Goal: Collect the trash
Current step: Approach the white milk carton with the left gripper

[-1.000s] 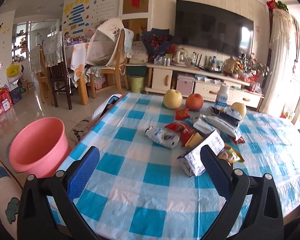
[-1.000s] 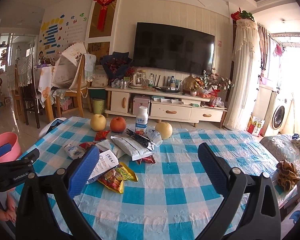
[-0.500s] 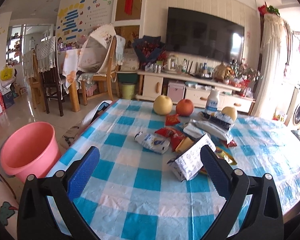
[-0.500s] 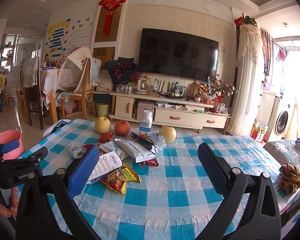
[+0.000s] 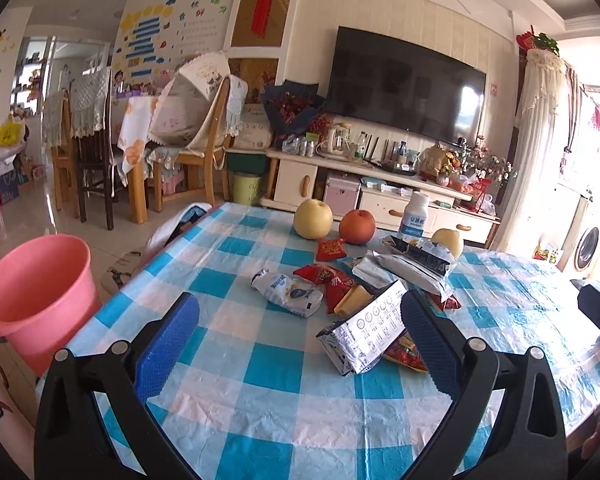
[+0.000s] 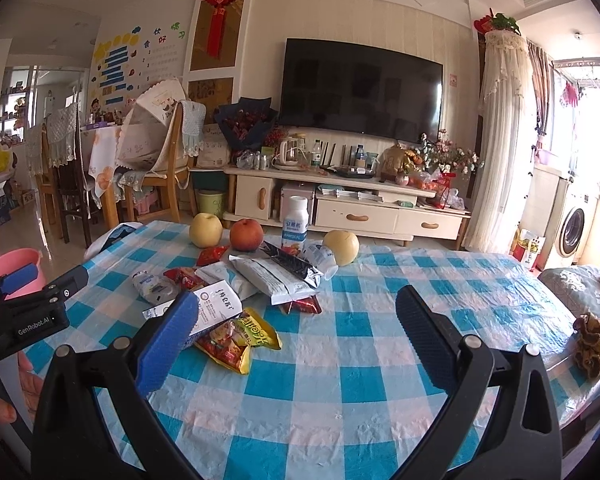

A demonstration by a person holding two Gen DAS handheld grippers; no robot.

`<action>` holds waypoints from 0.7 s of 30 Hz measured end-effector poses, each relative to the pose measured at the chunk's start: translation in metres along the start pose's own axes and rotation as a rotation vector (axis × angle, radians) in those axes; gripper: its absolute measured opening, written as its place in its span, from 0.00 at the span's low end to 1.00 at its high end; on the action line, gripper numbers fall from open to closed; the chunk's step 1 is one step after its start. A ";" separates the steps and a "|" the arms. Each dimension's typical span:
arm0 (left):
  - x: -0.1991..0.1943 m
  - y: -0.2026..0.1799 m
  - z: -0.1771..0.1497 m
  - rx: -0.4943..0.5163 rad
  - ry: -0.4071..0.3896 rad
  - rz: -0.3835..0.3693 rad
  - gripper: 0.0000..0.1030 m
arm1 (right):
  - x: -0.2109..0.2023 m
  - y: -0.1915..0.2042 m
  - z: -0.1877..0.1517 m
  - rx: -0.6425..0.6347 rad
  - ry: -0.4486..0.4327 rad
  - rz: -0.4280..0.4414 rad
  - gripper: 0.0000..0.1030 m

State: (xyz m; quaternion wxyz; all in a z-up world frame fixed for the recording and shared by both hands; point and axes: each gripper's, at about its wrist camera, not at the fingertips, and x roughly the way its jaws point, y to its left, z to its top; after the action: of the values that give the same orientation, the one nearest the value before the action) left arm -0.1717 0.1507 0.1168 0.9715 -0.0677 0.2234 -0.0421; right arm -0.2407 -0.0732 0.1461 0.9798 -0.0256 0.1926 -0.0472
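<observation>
Both grippers gape wide, holding nothing: left gripper (image 5: 300,340), right gripper (image 6: 296,336). Trash pile sits mid-table (image 5: 236,392); flattened carton (image 5: 364,332) lies nearest, long axis running near-left to far-right. Pink bucket (image 5: 36,288) on floor, left.

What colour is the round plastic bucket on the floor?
Pink. The round plastic bucket shows best in the left wrist view.

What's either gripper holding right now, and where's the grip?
Nothing. Left gripper and right gripper both stand open above the table, nothing between the fingers.
</observation>
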 end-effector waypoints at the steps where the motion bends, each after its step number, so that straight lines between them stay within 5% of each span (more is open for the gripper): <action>1: 0.001 0.001 0.000 -0.007 0.008 -0.002 0.96 | 0.001 -0.001 -0.001 0.005 0.006 0.005 0.97; 13: 0.008 -0.012 0.008 0.054 0.103 0.093 0.96 | 0.031 -0.005 -0.017 0.029 0.084 0.063 0.96; 17: 0.008 -0.018 0.009 0.071 0.088 0.096 0.96 | 0.041 -0.010 -0.020 0.072 0.115 0.085 0.96; 21: 0.023 -0.023 0.003 0.106 0.156 0.075 0.96 | 0.055 -0.009 -0.023 0.076 0.150 0.086 0.96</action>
State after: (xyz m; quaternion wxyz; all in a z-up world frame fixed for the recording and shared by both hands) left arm -0.1510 0.1253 0.1133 0.9542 -0.0044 0.2984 -0.0224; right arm -0.1996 -0.0884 0.1048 0.9640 0.0236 0.2646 -0.0143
